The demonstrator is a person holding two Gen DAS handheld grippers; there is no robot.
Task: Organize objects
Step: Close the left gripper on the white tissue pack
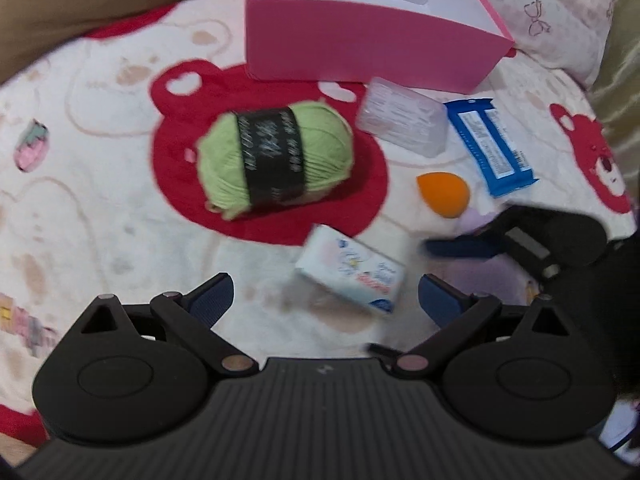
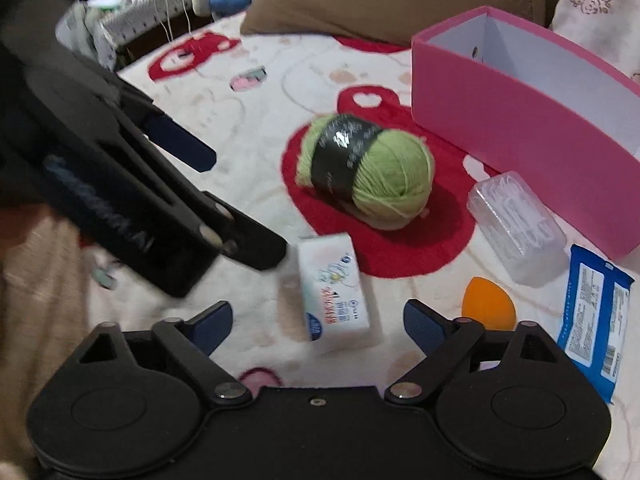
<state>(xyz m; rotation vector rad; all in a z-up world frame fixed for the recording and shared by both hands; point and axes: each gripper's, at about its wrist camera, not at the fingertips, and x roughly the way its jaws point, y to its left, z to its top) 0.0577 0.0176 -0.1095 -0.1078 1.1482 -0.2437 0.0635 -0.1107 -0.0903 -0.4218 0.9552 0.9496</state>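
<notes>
Nearest to both grippers lies the small white soft-pack of tissues point(image 2: 335, 292), flat on the cream plush blanket with red bear prints point(image 2: 248, 120). The left gripper point(image 1: 326, 292) hangs just above it with fingers spread and nothing grasped; the right gripper point(image 2: 318, 320) likewise stands released, the pack lying ahead of its tips, untouched. The pack looks light and squashy, with a slick film wrapper, so a pinch across its narrow width should hold best.

Just right of the pack sits an orange teardrop makeup sponge point(image 2: 486, 302), soft and springy. Beyond the pack rests a green yarn ball with a black paper band point(image 2: 366, 170), light, yielding, best taken across the band. Right of the yarn lie a clear rigid plastic case point(image 2: 516, 226) and a blue foil wipes packet point(image 2: 594, 320). Farthest, behind the yarn, stands the open pink cardboard box point(image 2: 520, 136), seemingly empty.
</notes>
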